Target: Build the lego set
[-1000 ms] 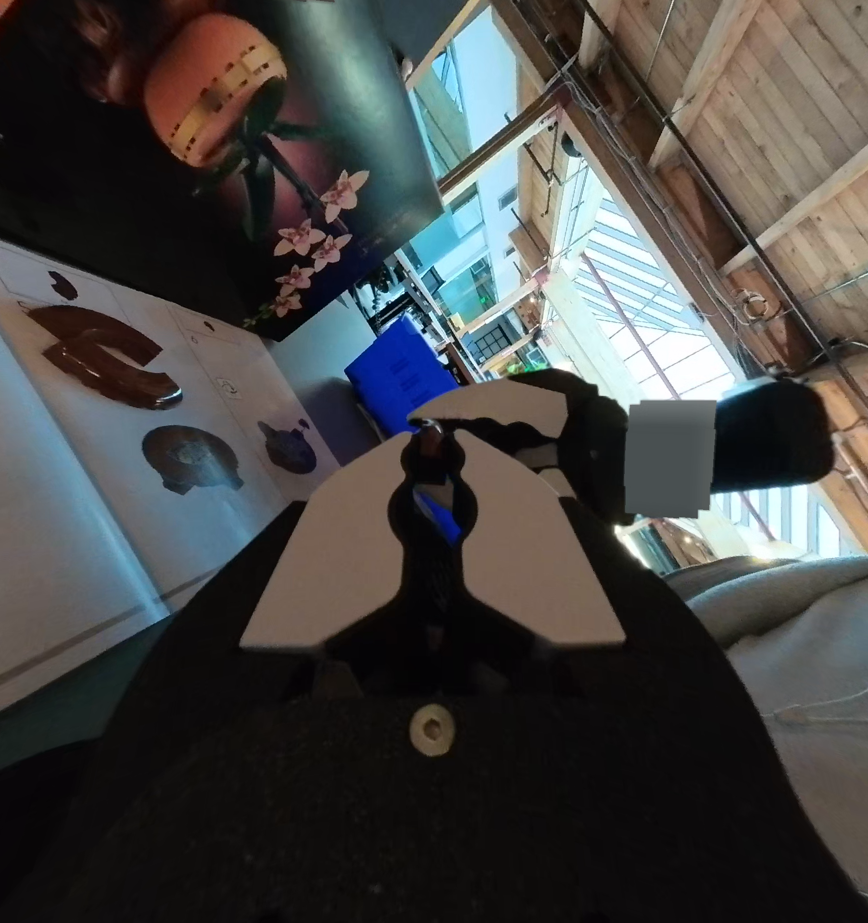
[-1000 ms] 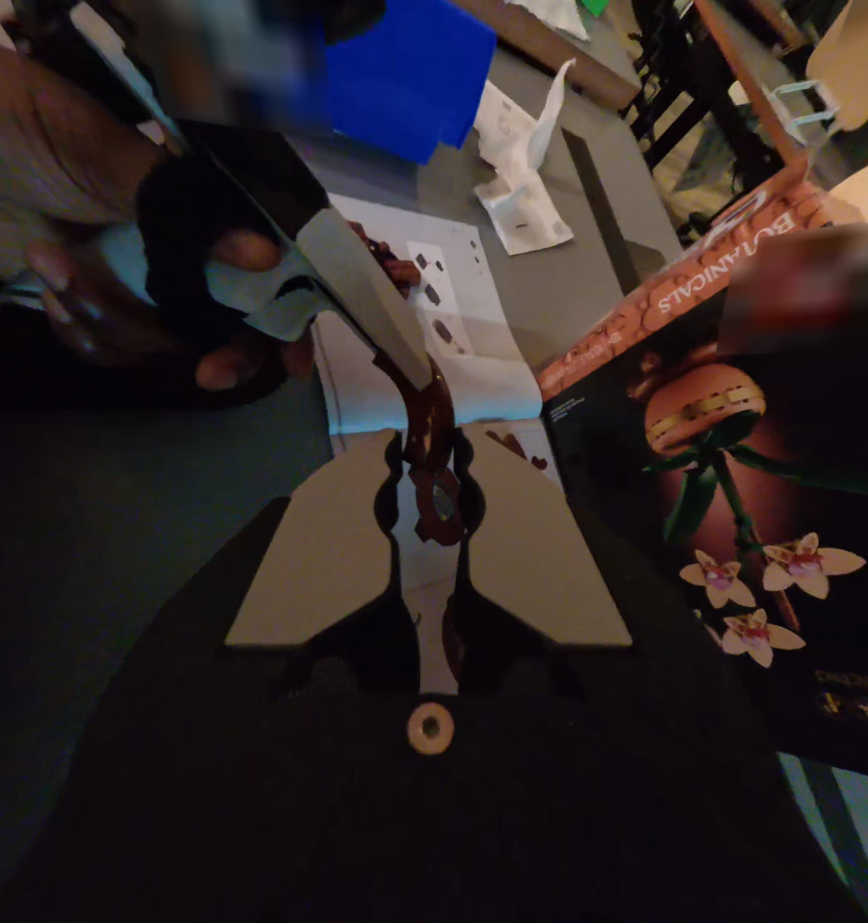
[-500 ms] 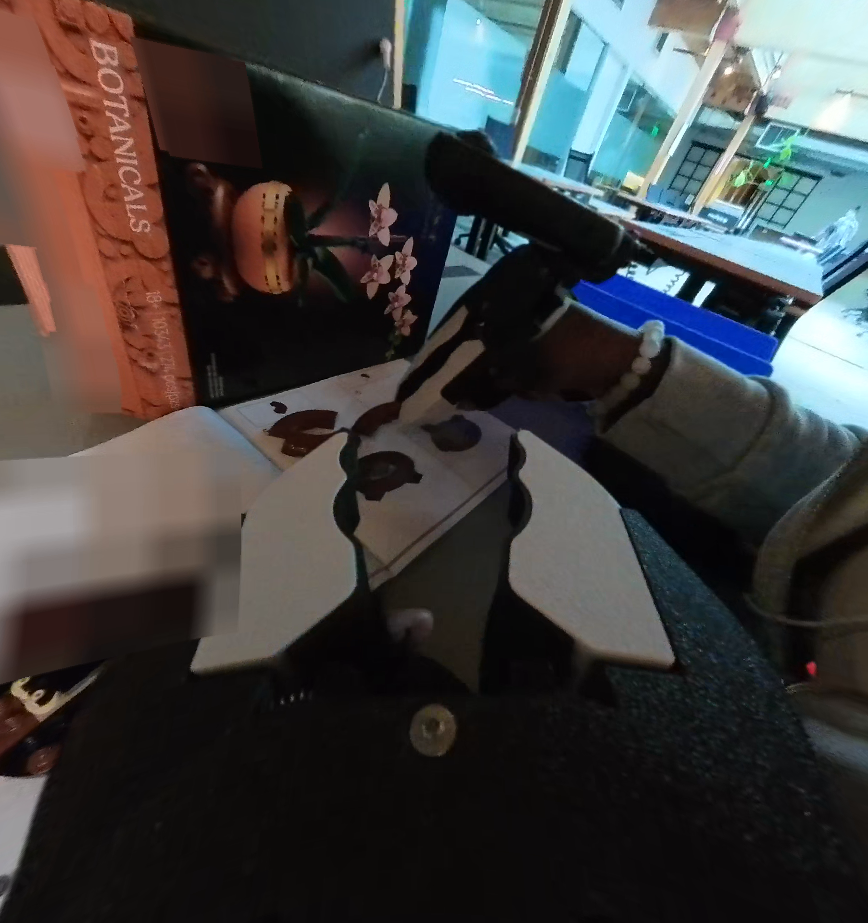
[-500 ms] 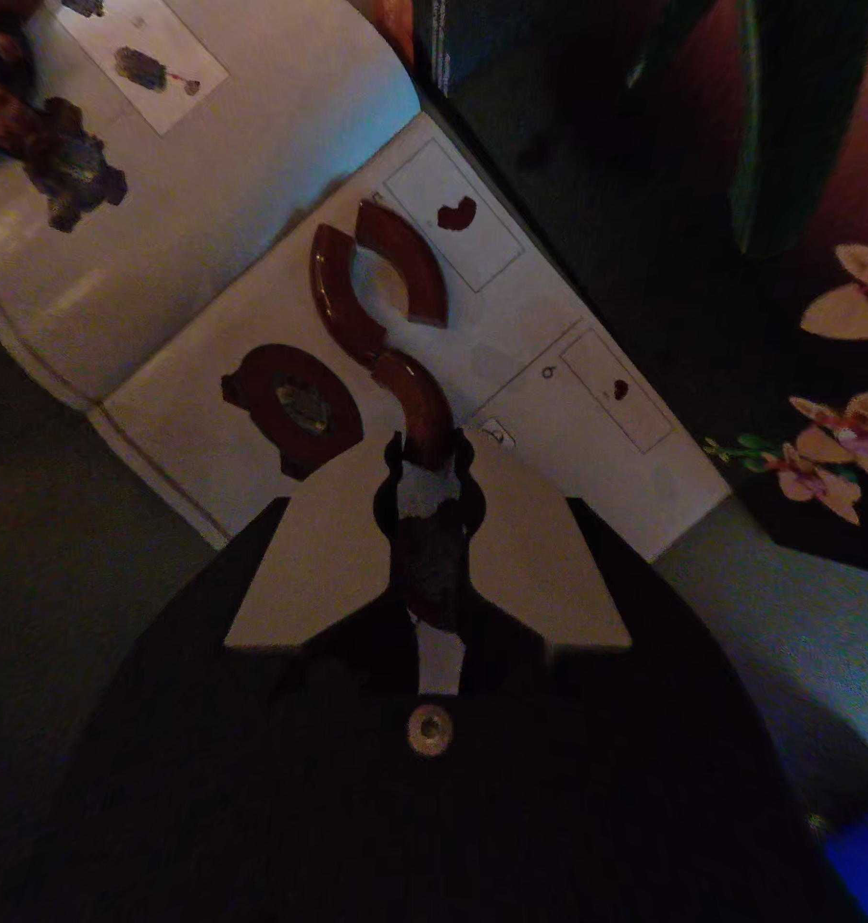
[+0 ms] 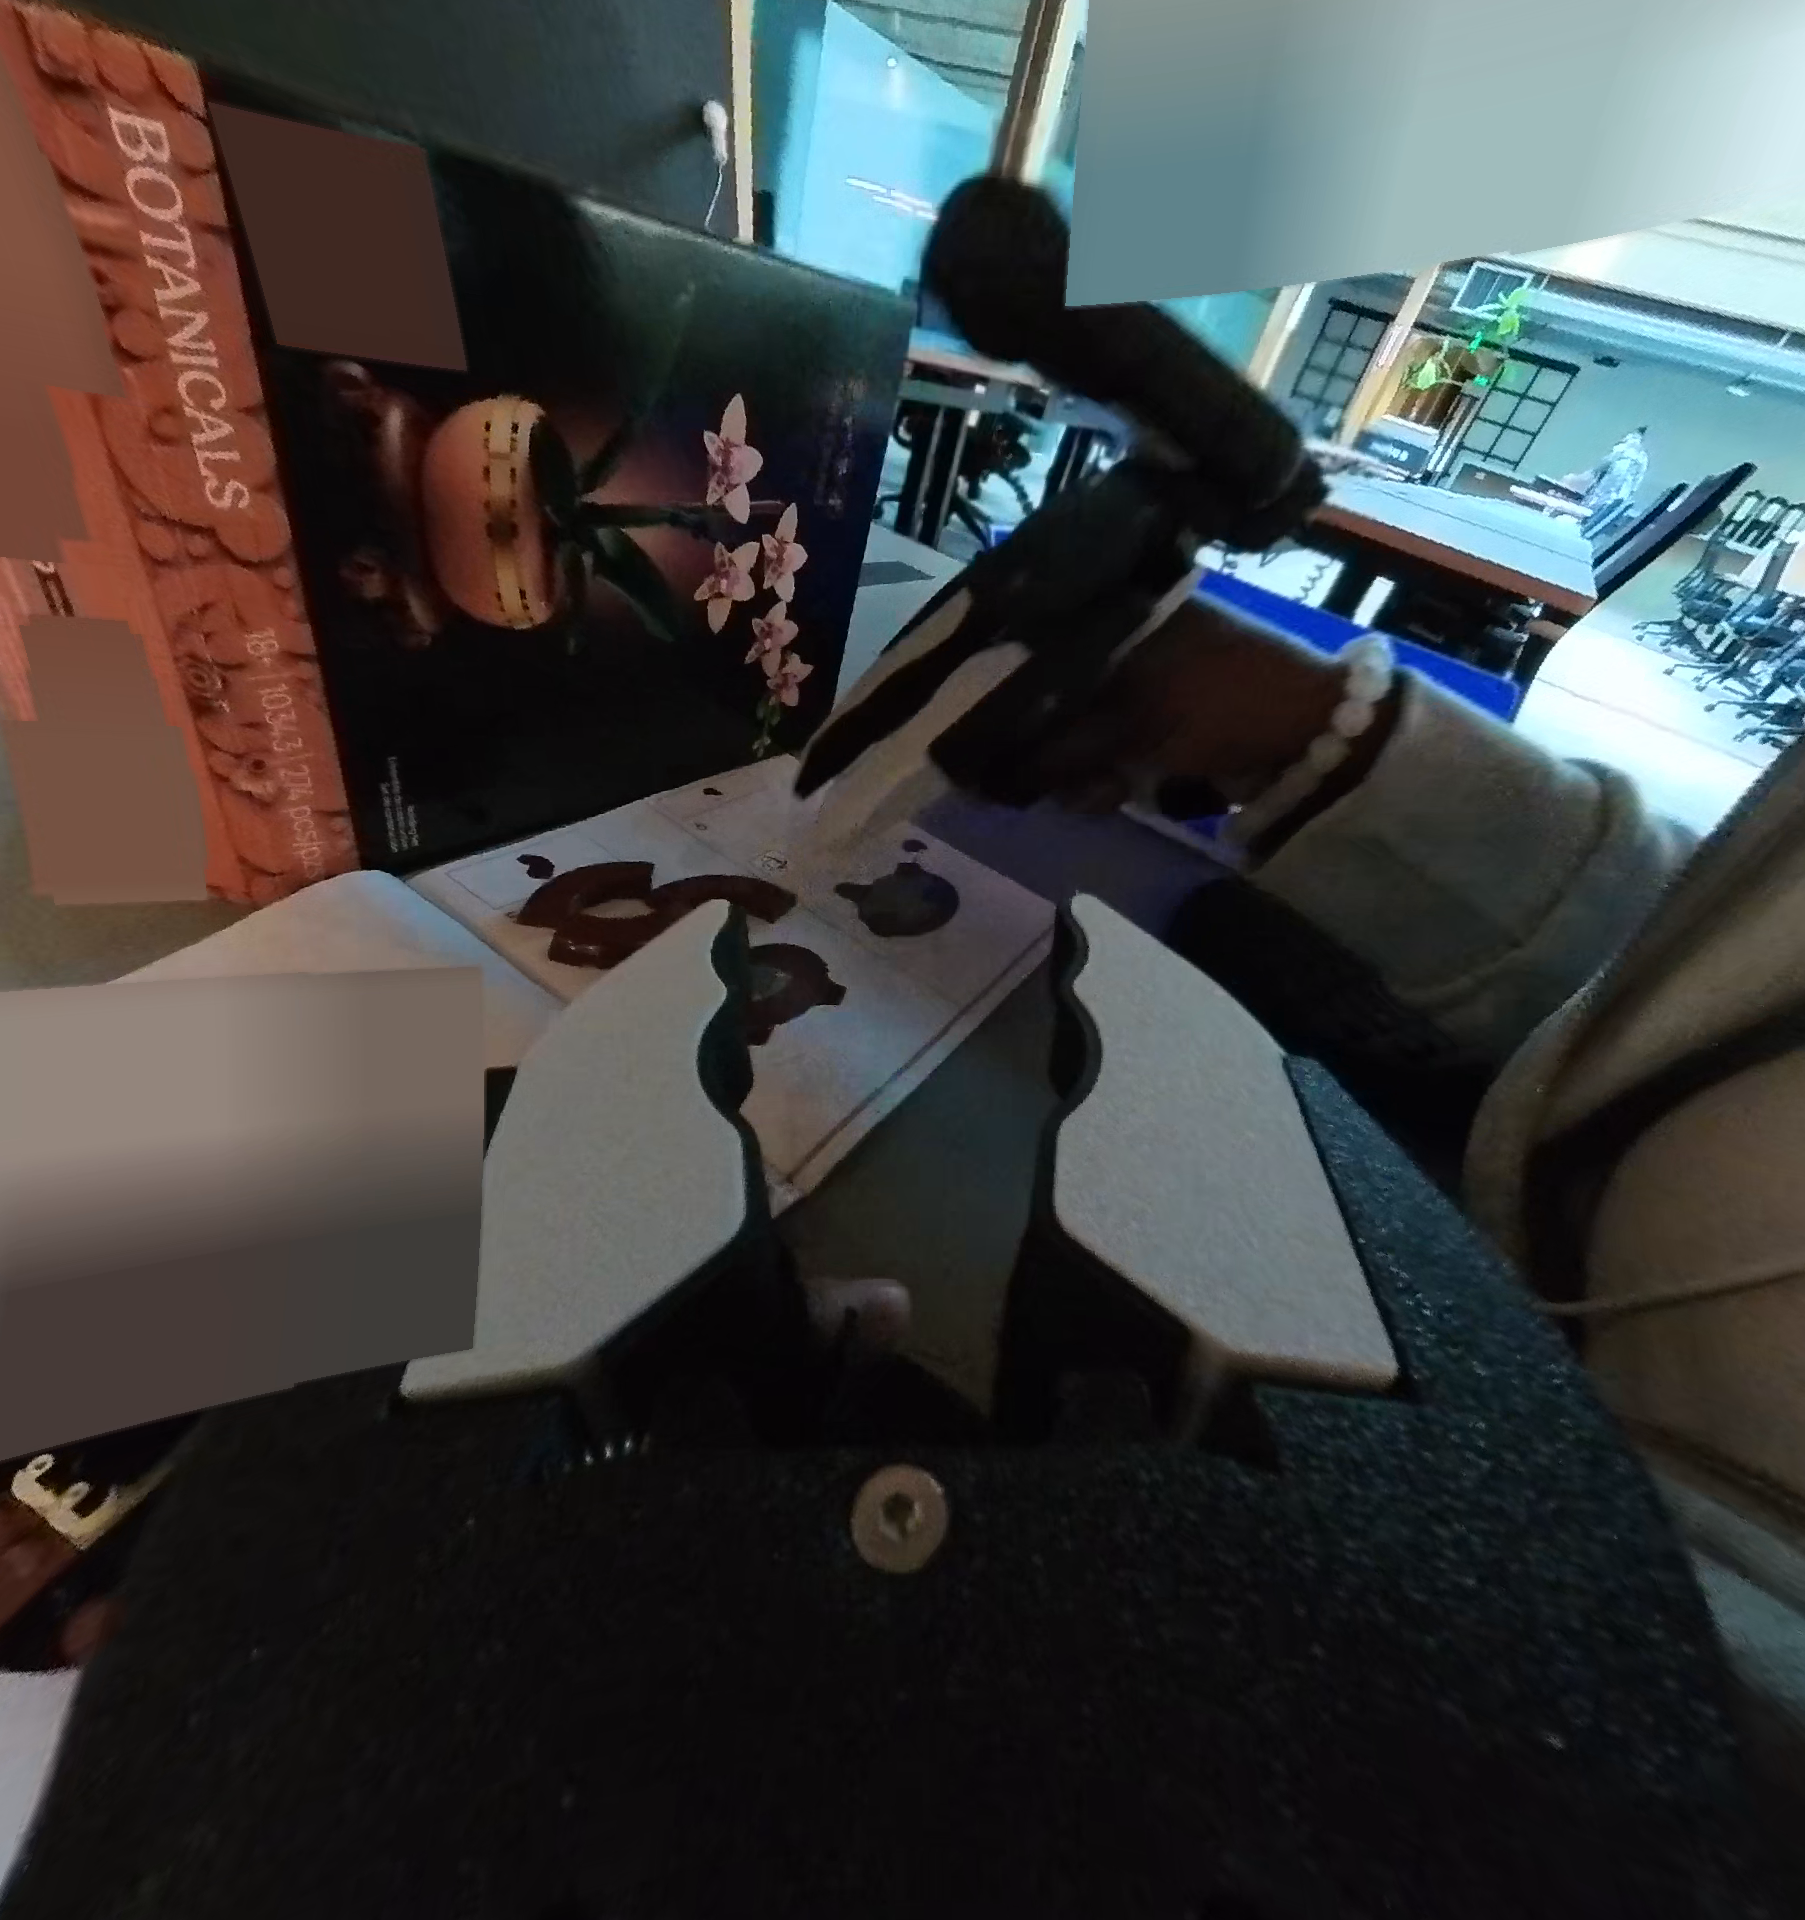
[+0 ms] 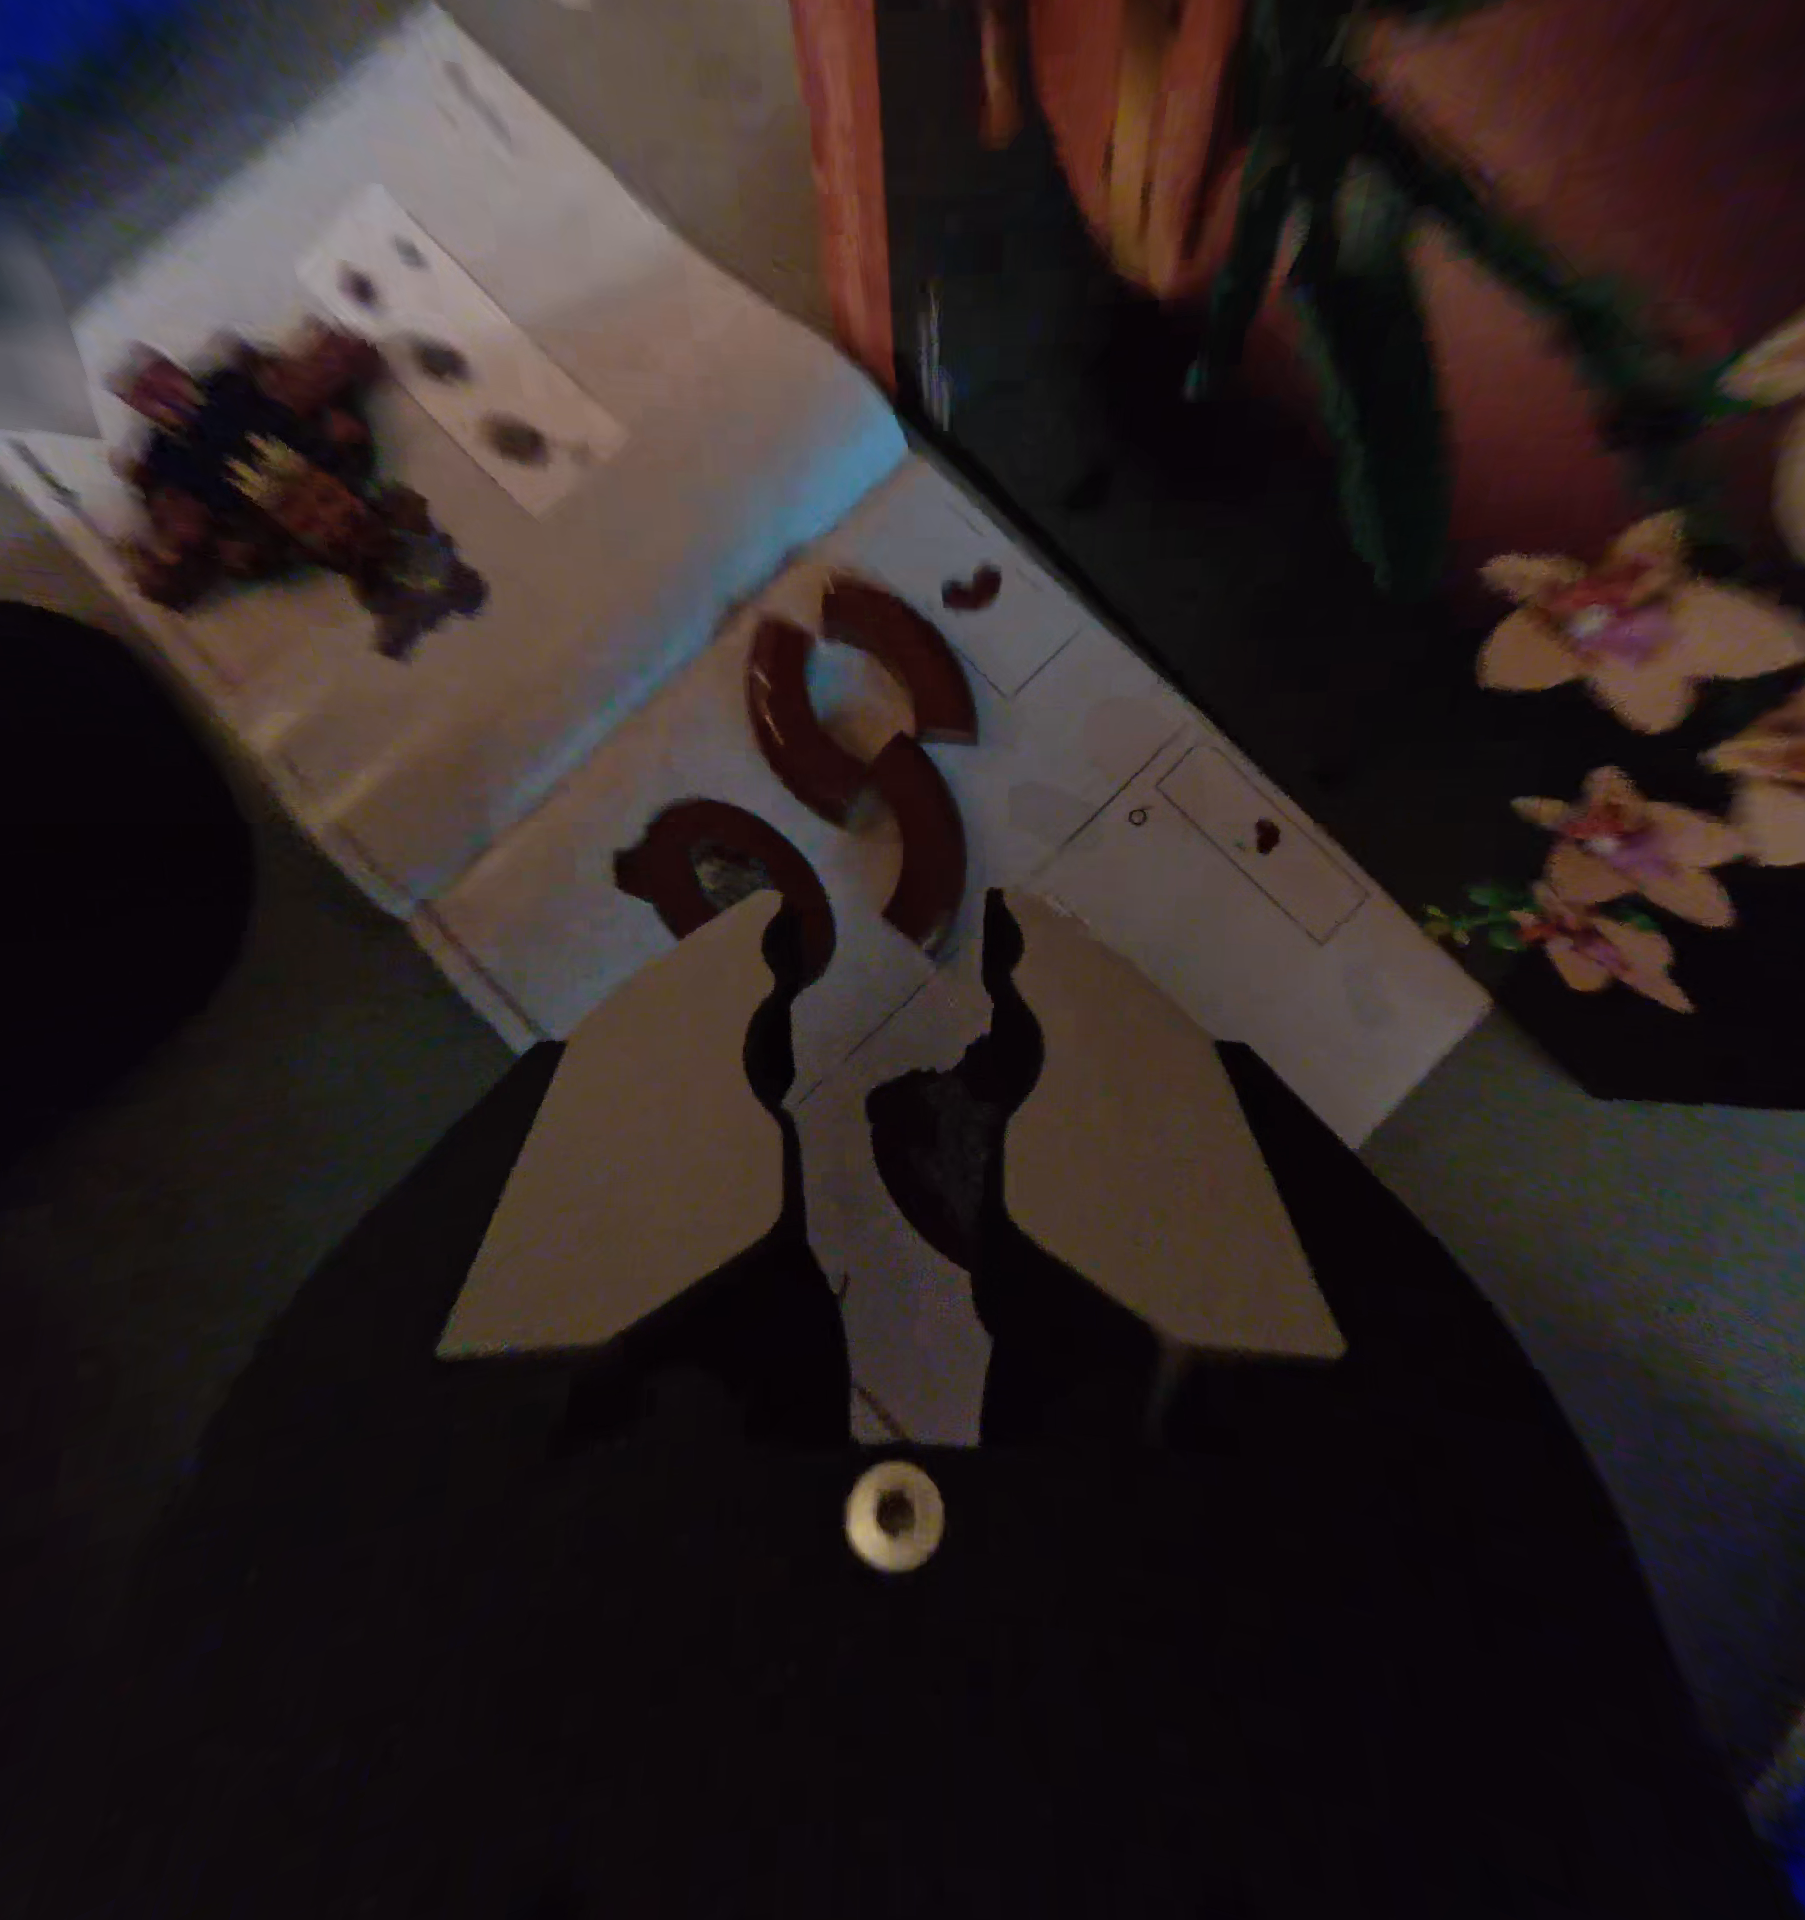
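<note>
A brown curved piece [image 6: 919,842], joined to another brown arc [image 6: 799,717], lies on the open white booklet [image 6: 1189,914]. My right gripper [image 6: 882,914] is open just behind its near end, and neither pad presses on it. The left wrist view shows the same brown piece [image 5: 649,899] on the page, with the right gripper [image 5: 846,800] hanging over it, tips down and held by a hand. My left gripper [image 5: 898,935] is open and empty, low over the booklet's near corner [image 5: 877,1070].
A tall box with an orchid picture [image 5: 565,520] stands behind the booklet and also shows in the right wrist view [image 6: 1397,468]. A heap of brown pieces [image 6: 295,488] lies on the far page. A grey sleeve [image 5: 1500,831] is at the right, and a blue bin [image 5: 1417,655] is behind it. The brown arc [image 6: 799,717] is closer to my right gripper, around 7 cm from its tips; the left tips are 12 cm off.
The right gripper carried the brown piece down onto the booklet page, then opened and let it go. The left gripper opened, left the piece and swung down towards the table.
</note>
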A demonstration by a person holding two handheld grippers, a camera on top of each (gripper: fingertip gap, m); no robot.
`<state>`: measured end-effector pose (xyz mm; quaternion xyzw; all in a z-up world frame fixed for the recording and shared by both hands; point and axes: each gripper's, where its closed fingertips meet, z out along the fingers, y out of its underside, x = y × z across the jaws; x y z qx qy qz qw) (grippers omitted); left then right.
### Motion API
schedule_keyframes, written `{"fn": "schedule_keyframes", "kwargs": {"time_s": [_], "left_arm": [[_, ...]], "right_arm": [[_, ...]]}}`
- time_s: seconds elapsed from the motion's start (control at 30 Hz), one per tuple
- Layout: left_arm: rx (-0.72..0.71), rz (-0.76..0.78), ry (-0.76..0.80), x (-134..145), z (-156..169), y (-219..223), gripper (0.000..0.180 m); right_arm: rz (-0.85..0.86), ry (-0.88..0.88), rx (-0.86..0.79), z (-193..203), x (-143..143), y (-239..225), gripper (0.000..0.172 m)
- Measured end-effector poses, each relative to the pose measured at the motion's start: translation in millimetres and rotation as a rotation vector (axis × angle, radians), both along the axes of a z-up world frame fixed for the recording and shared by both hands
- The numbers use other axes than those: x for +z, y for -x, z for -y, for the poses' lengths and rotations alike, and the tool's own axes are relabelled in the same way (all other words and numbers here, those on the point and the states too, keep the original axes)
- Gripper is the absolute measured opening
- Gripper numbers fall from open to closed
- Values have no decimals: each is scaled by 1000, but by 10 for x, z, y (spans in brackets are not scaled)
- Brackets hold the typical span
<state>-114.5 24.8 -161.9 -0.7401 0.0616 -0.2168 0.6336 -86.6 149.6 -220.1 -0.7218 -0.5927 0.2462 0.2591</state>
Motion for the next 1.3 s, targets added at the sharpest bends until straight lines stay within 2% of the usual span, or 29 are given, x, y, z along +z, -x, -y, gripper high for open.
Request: {"fn": "schedule_keyframes", "kwargs": {"time_s": [0.13,0.2,0.23,0.3,0.37,0.47,0.53,0.57,0.6,0.7,0.73,0.87,0.97,1.03,1.13,1.3], "left_arm": [[5,-48,9,4,-16,5,56],[6,-66,6,19,-39,-7,56],[4,-74,3,34,-56,-21,56],[3,-97,-8,82,-95,-54,57],[-6,-132,-27,133,-134,-110,57],[-55,-131,-52,205,-220,-247,51],[-58,-130,-80,271,-315,-301,47],[-55,-129,-102,321,-363,-327,45],[-51,-130,-122,369,-409,-354,46],[-20,-184,-137,430,-553,-424,46],[-2,-211,-137,430,-600,-447,48],[51,-310,-138,401,-760,-576,49],[47,-366,-114,338,-870,-691,51],[39,-397,-92,289,-939,-737,52],[41,-434,-60,210,-1034,-740,52],[35,-432,-18,113,-1163,-712,52]], "right_arm": [[-463,-133,21,1,953,-214,28],[-621,-244,-6,-63,1402,-542,39],[-664,-302,-19,-98,1578,-735,52],[-660,-418,-58,-193,1805,-1155,85],[-563,-539,-111,-336,1913,-1623,104],[-509,-653,-198,-531,2066,-2307,116],[-526,-655,-222,-624,2120,-2670,112],[-527,-642,-235,-683,2117,-2827,102],[-522,-631,-216,-722,2094,-2947,86],[-428,-640,-170,-977,1957,-3221,8],[-388,-632,-146,-1084,1894,-3268,3],[-246,-526,19,-1474,1573,-3222,1],[-30,-384,101,-1751,1180,-3167,3],[-13,-345,167,-1862,1042,-3055,2],[23,-266,288,-1872,813,-2900,1],[132,-48,542,-1610,391,-2732,3]]}}
